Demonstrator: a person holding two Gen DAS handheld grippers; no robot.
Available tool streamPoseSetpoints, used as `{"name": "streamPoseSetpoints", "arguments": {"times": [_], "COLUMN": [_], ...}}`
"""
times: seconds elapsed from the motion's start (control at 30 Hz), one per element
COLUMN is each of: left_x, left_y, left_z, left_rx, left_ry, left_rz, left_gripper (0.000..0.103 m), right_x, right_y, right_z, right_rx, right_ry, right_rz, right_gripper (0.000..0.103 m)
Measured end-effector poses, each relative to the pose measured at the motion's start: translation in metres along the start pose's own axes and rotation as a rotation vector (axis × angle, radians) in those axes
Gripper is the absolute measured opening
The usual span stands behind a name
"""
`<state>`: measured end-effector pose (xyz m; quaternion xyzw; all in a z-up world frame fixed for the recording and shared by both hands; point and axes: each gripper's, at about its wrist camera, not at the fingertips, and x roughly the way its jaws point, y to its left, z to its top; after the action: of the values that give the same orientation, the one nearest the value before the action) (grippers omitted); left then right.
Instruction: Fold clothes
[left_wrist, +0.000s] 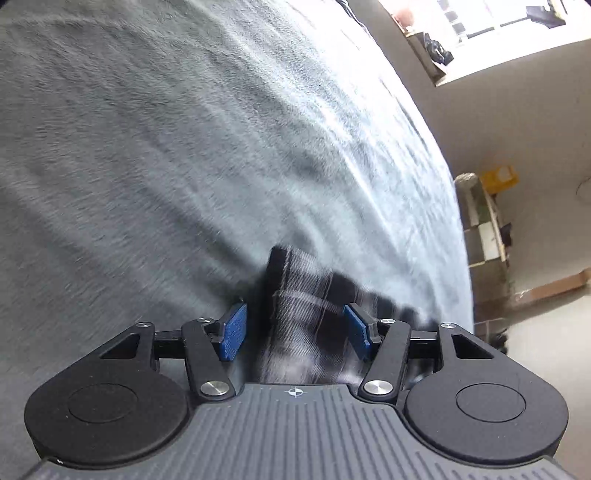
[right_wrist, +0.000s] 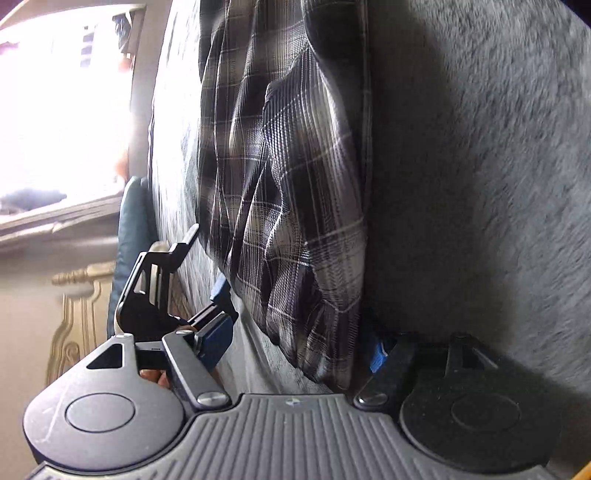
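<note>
Left gripper (left_wrist: 295, 328), right gripper (right_wrist: 299, 343) jaws apart, plaid shirt (right_wrist: 288, 166) between; grey blanket (left_wrist: 147, 147) bare ahead

Daylight only, from a blown-out window (left_wrist: 480, 26) at the top right of the left wrist view and the top left of the right wrist view (right_wrist: 62, 96); no detail inside the glare. Grey fuzzy bed cover (left_wrist: 184, 147) streaked with motion blur, brightest toward the window side, sheen along its edge. Dark plaid checked fabric (left_wrist: 295, 314) smeared in the left view, sharper in the right (right_wrist: 288, 166). Right view dimmer: heavy shadow beside the fabric and over the black gripper housing (right_wrist: 472, 413) at lower right. Strong fisheye bending at all edges; near housings sharp, background soft.
</note>
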<state>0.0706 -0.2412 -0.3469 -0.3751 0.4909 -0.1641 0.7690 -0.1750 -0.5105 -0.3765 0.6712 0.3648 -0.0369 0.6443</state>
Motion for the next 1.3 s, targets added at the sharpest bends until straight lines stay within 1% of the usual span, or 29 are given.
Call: {"name": "streamPoseSetpoints", "arguments": {"times": [0.03,0.1,0.13,0.17,0.2,0.23,0.3,0.37,0.43,0.53,0.6,0.7,0.83,0.9,0.93,0.97,1.0,1.03,1.07,1.1,1.13,1.17,1.2,1.23,1.3], "left_x": [0.003,0.008,0.01,0.011,0.01,0.008,0.0,-0.011,-0.025,-0.054,-0.087,-0.136,-0.198,-0.211,-0.217,-0.216,-0.215,-0.213,-0.213,-0.214,-0.216,-0.222,-0.229,-0.237,-0.257], "left_y": [-0.002,-0.005,-0.005,-0.005,-0.003,-0.002,-0.001,0.0,0.005,0.014,0.031,0.057,0.11,0.139,0.153,0.165,0.171,0.176,0.177,0.173,0.17,0.164,0.159,0.155,0.15], "left_z": [0.001,0.001,0.0,-0.001,-0.001,-0.001,0.002,0.006,0.01,0.015,0.016,0.016,0.018,0.013,0.01,0.008,0.007,0.006,0.007,0.007,0.007,0.006,0.005,0.004,0.0], "left_rx": [0.004,0.012,0.015,0.019,0.018,0.015,0.013,0.004,0.001,0.012,0.019,0.03,-0.006,-0.024,-0.033,-0.037,-0.066,-0.094,-0.113,-0.111,-0.108,-0.093,-0.082,-0.084,-0.124], "left_ry": [0.005,0.017,0.019,0.023,0.029,0.028,0.023,0.025,0.034,0.046,0.053,0.064,0.08,0.085,0.088,0.092,0.085,0.078,0.076,0.057,0.037,-0.012,-0.065,-0.11,-0.182], "left_rz": [-0.003,0.005,0.007,0.012,0.012,0.009,-0.008,-0.03,-0.045,-0.052,-0.025,0.017,0.184,0.252,0.285,0.282,0.254,0.227,0.216,0.213,0.21,0.221,0.233,0.234,0.216], "left_gripper": [0.05,0.034,0.029,0.018,0.012,0.01,0.006,0.005,0.005,0.005,0.005,0.005,0.005,0.006,0.009,0.016,0.017,0.017,0.019,0.023,0.027,0.036,0.041,0.041,0.041], "right_x": [0.004,0.013,0.017,0.022,0.024,0.026,0.026,0.025,0.023,0.018,0.012,0.009,0.01,0.019,0.028,0.041,0.056,0.07,0.08,0.085,0.084,0.077,0.069,0.061,0.044], "right_y": [0.001,0.001,0.001,0.0,-0.002,-0.003,0.0,0.009,0.017,0.029,0.037,0.041,0.034,0.029,0.029,0.029,0.028,0.026,0.023,0.023,0.025,0.029,0.034,0.04,0.05], "right_z": [-0.004,-0.007,-0.008,-0.01,-0.012,-0.014,-0.02,-0.026,-0.031,-0.046,-0.061,-0.101,-0.17,-0.197,-0.208,-0.213,-0.214,-0.214,-0.21,-0.206,-0.201,-0.197,-0.193,-0.189,-0.178], "right_rx": [0.01,0.023,0.034,0.046,0.058,0.07,0.065,0.028,0.006,-0.017,-0.027,-0.016,0.034,0.032,0.006,-0.045,-0.1,-0.142,-0.163,-0.167,-0.169,-0.187,-0.224,-0.265,-0.333], "right_ry": [-0.015,-0.041,-0.049,-0.058,-0.07,-0.084,-0.115,-0.127,-0.12,-0.081,-0.041,0.046,0.199,0.272,0.305,0.338,0.371,0.411,0.454,0.492,0.52,0.537,0.548,0.56,0.578], "right_rz": [0.011,0.024,0.023,0.016,0.009,0.006,0.008,0.01,0.007,-0.007,-0.019,-0.037,-0.071,-0.102,-0.125,-0.159,-0.199,-0.241,-0.29,-0.315,-0.314,-0.32,-0.34,-0.371,-0.435], "right_gripper": [0.073,0.06,0.048,0.03,0.021,0.012,0.01,0.008,0.008,0.008,0.008,0.008,0.007,0.008,0.008,0.013,0.019,0.038,0.05,0.049,0.051,0.059,0.061,0.067,0.068]}}
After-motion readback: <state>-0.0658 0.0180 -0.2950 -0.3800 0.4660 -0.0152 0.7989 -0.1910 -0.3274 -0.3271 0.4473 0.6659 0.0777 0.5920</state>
